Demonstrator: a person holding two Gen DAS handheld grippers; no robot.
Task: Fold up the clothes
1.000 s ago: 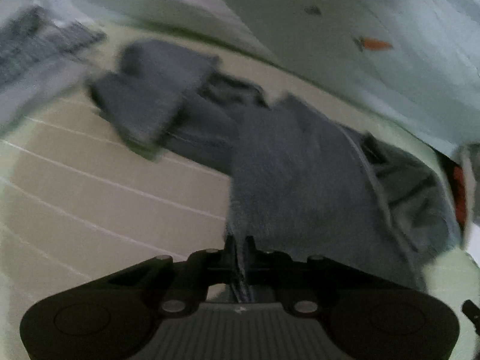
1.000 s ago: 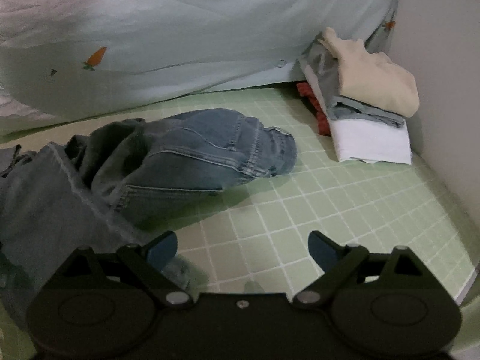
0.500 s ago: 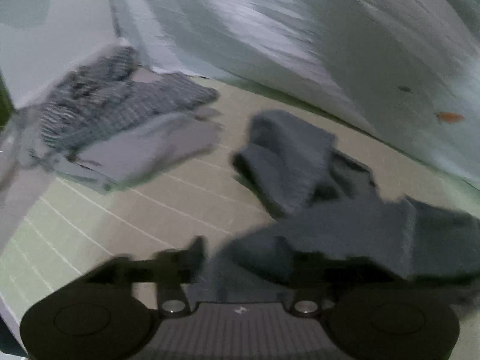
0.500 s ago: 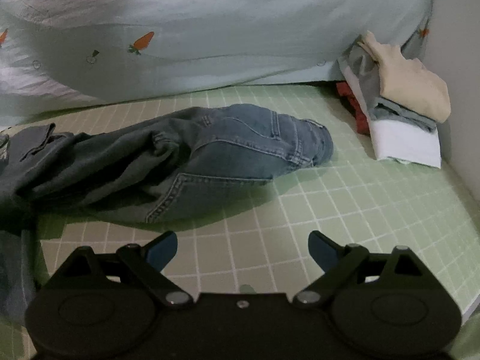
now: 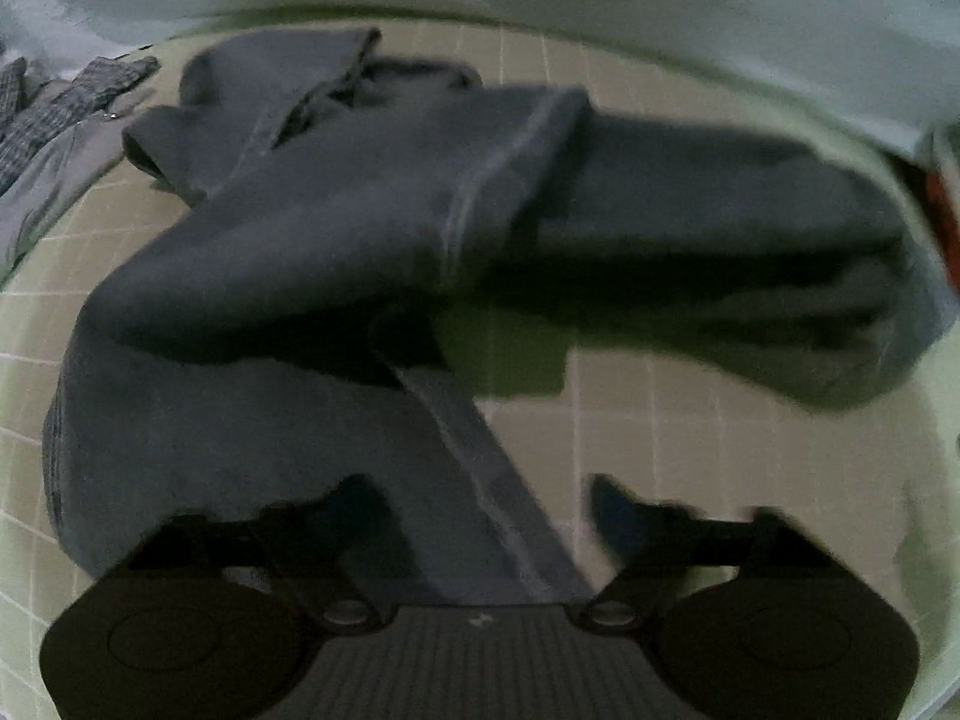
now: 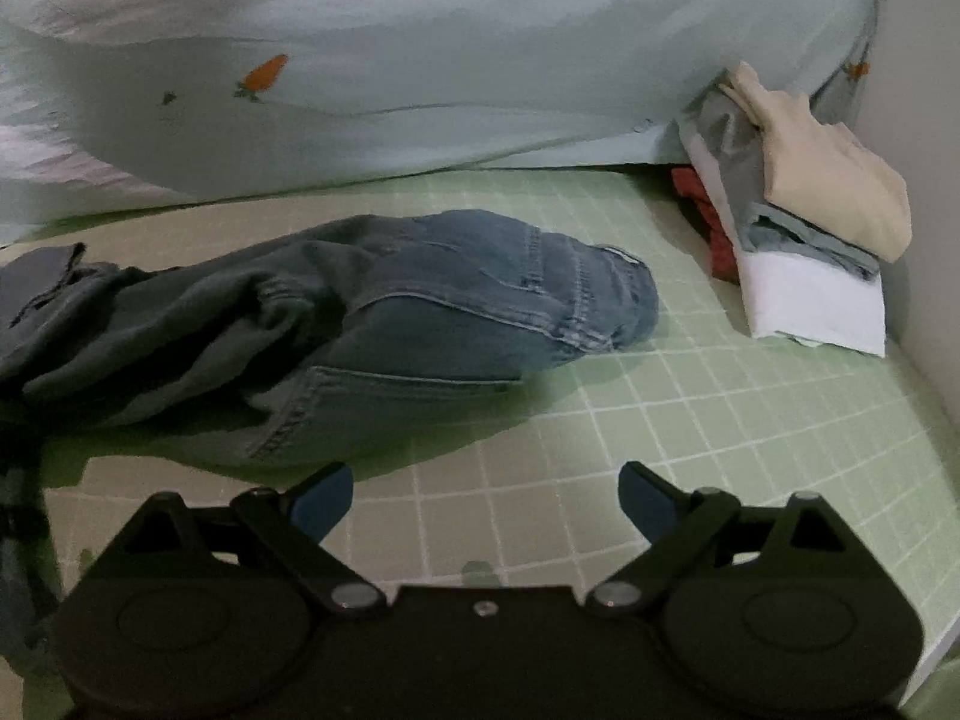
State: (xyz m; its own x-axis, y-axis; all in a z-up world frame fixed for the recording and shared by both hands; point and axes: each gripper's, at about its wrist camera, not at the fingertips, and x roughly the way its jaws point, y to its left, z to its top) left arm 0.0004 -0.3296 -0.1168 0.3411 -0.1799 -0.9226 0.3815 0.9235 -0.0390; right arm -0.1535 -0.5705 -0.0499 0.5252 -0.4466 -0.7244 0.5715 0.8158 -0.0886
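Left wrist view: the jeans [image 5: 336,252] lie crumpled across the green checked mat [image 5: 708,432] and fill the centre of the frame. One leg runs from the middle down to the bottom edge and passes between the fingers of the left gripper [image 5: 480,516]. Its jaws are part open and closing; the picture is blurred, and the pads do not appear to press on the cloth. A striped garment [image 5: 54,108] lies at the upper left. A pale sheet [image 5: 720,18] spans the top.

Right wrist view: the jeans [image 6: 420,312] lie at centre left on the mat [image 6: 690,432], waist end toward the right, legs trailing off the left edge. The right gripper [image 6: 486,498] hovers over bare mat at the bottom centre, just below the jeans. Its blue pads [image 6: 324,498] stand wide apart and hold nothing. A stack of folded clothes [image 6: 804,240] sits at the right against the wall, a cream piece on top, white at the bottom. The sheet [image 6: 420,60], printed with carrots, hangs across the top.
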